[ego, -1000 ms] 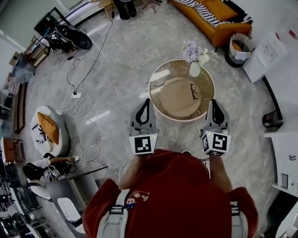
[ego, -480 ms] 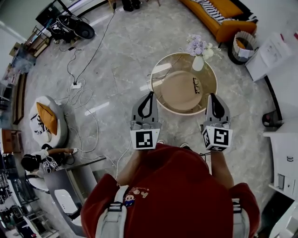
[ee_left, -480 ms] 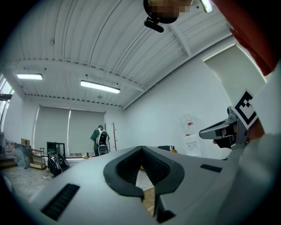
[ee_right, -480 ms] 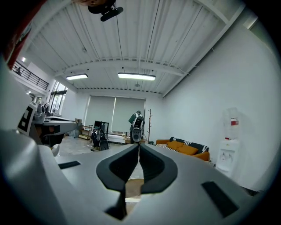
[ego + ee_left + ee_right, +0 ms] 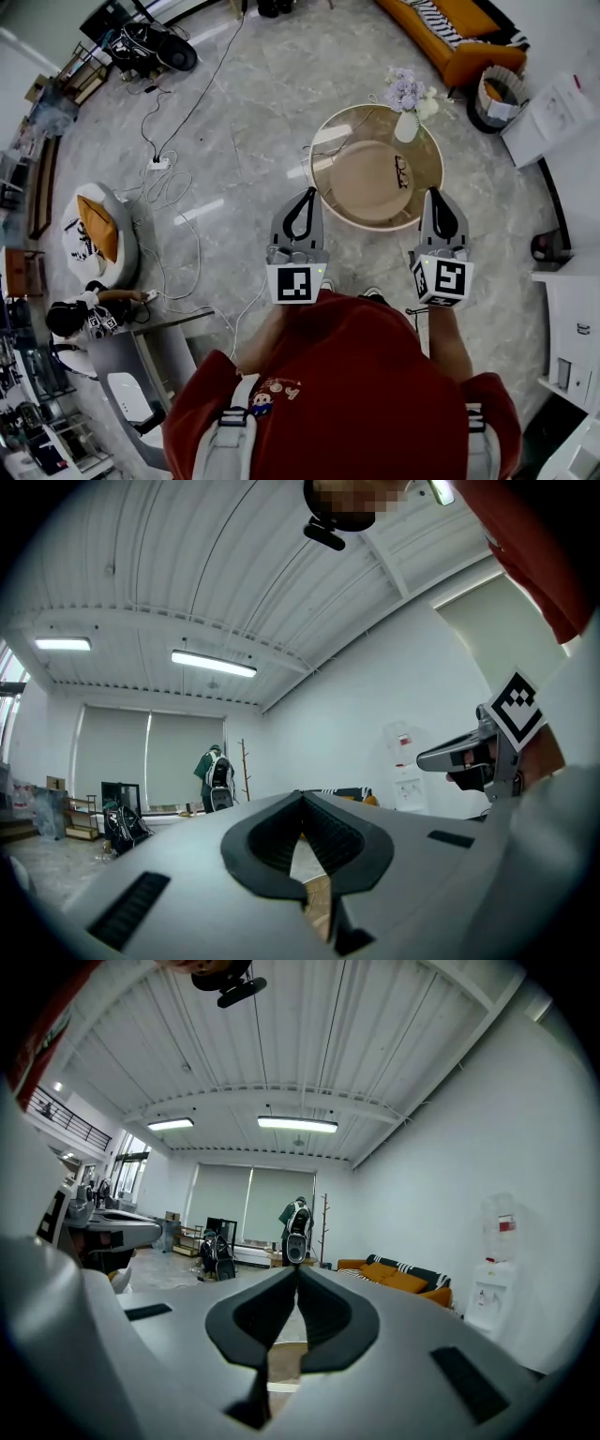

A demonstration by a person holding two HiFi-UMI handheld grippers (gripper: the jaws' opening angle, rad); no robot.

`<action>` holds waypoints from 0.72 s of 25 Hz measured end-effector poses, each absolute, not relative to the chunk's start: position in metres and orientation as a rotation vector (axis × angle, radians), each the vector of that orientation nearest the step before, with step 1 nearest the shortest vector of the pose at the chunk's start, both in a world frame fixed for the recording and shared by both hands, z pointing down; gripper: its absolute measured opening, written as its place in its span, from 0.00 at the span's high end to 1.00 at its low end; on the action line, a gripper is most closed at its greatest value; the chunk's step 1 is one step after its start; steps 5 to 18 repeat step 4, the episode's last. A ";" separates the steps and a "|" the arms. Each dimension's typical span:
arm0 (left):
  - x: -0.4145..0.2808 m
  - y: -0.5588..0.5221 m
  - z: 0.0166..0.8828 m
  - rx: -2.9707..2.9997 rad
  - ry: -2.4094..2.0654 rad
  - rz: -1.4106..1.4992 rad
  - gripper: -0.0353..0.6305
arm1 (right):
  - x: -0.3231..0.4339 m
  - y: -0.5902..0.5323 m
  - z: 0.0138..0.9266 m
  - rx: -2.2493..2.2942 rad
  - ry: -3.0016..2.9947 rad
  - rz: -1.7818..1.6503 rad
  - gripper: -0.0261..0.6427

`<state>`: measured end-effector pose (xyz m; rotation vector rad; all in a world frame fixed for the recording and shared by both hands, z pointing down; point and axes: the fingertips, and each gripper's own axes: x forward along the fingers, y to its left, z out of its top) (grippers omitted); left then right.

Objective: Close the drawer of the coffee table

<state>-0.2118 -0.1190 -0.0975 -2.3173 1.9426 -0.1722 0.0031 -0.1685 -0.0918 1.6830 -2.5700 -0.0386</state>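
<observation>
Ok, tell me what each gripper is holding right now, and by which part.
Nothing is held. The left gripper and the right gripper both have their jaws closed together with nothing between them.

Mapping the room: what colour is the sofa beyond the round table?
The sofa is orange; it shows best in the head view.

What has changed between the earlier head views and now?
Almost nothing. The whole scene slides slightly in the head view, so the view shifted rather than the things. The left claw and right claw stay shut and empty, near the round table; the vase and glasses remain in place. Nothing taken or released.
</observation>
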 end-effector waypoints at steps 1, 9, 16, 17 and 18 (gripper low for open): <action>-0.212 -0.118 -0.096 -2.318 1.944 -0.175 0.93 | 0.003 -0.169 -0.091 1.684 -2.569 -0.039 0.92; -0.212 -0.118 -0.093 -2.320 1.952 -0.172 0.93 | 0.004 -0.169 -0.091 1.693 -2.566 -0.029 0.92; -0.212 -0.118 -0.093 -2.320 1.952 -0.172 0.93 | 0.004 -0.169 -0.091 1.693 -2.566 -0.029 0.92; -0.212 -0.118 -0.093 -2.320 1.952 -0.172 0.93 | 0.004 -0.169 -0.091 1.693 -2.566 -0.029 0.92; -0.212 -0.118 -0.093 -2.320 1.952 -0.172 0.93 | 0.004 -0.169 -0.091 1.693 -2.566 -0.029 0.92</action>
